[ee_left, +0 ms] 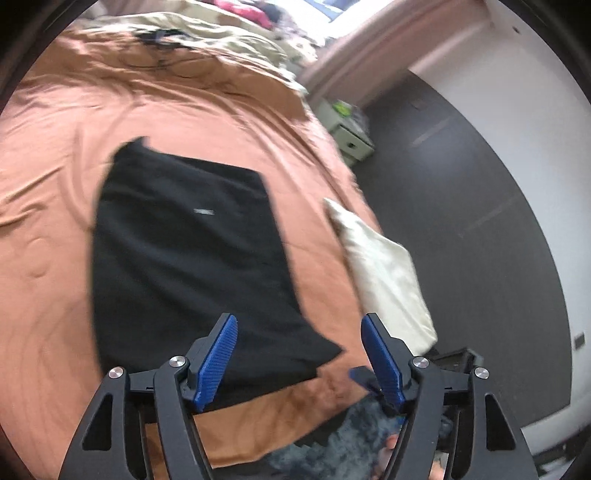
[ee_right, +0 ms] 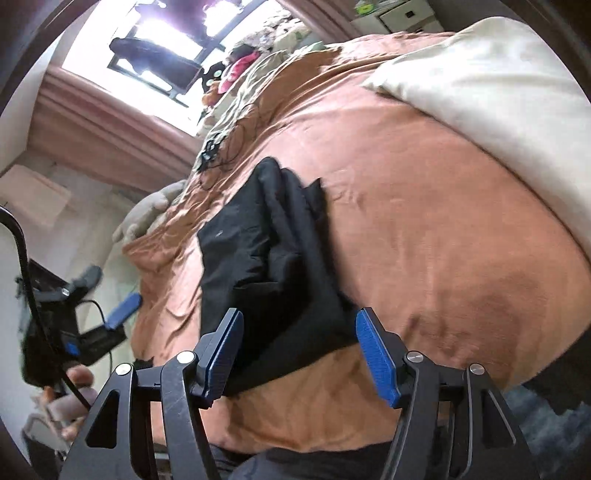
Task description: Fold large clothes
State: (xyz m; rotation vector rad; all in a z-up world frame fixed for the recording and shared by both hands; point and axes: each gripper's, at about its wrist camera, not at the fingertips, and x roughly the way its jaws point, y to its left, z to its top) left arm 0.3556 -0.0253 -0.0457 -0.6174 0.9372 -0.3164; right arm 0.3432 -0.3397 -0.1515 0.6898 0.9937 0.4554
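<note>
A black garment [ee_left: 184,240] lies folded into a flat rectangle on the orange bed sheet [ee_left: 55,184], with a small label showing on top. My left gripper [ee_left: 299,321] hovers open over its near right corner, nothing between the blue pads. In the right wrist view the same garment [ee_right: 266,258] shows layered folds and a bunched far end. My right gripper [ee_right: 300,314] is open just above its near edge, the pads clear of the cloth. The left gripper's blue finger [ee_right: 123,312] shows at the left, off the bed's side.
A cream pillow [ee_left: 384,273] lies at the bed's right edge beside the garment. A patterned blanket [ee_left: 221,33] and dark cables [ee_left: 159,40] lie at the far end. A small drawer unit [ee_left: 349,129] stands on the dark floor [ee_left: 480,221].
</note>
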